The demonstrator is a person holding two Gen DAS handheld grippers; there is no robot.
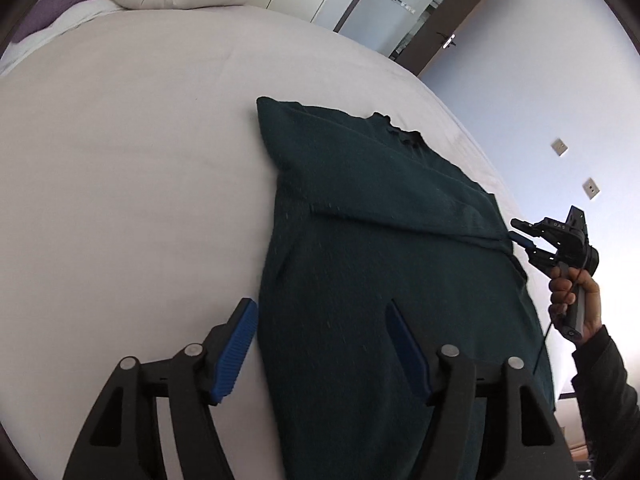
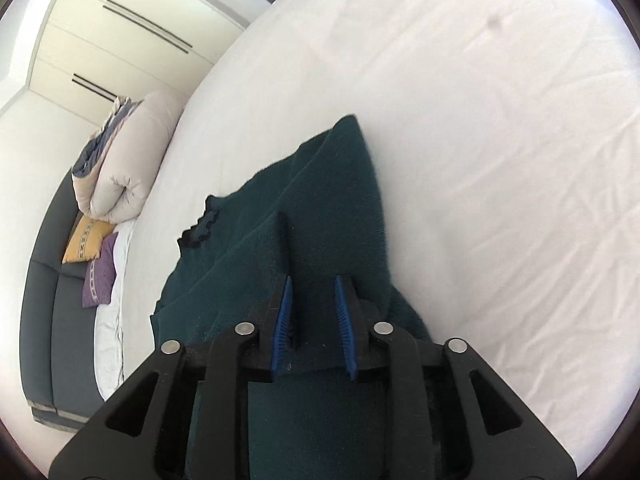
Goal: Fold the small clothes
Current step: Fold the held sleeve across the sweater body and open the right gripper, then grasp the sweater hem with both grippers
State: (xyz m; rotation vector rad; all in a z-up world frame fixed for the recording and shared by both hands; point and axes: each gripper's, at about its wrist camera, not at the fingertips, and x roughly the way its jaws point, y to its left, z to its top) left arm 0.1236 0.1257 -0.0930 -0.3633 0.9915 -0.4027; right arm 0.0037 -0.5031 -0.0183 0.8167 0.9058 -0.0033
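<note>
A dark green knit sweater (image 1: pixel 380 240) lies on the white bed sheet (image 1: pixel 120 180), partly folded, its dark collar (image 1: pixel 400 130) at the far edge. My left gripper (image 1: pixel 320 312) is open and empty, held over the sweater's near left edge. My right gripper (image 2: pixel 314 284) has its blue pads close together around a raised fold of the same sweater (image 2: pixel 320 208) and holds that edge up. From the left wrist view the right gripper (image 1: pixel 520 232) shows at the sweater's right edge, in a hand.
A folded beige duvet (image 2: pixel 128 160) and yellow and purple pillows (image 2: pixel 92 256) lie at the head of the bed. A wardrobe (image 2: pixel 120 28) stands beyond. Bare sheet (image 2: pixel 500 160) stretches to the right of the sweater. A door (image 1: pixel 452 20) and wall are behind the bed.
</note>
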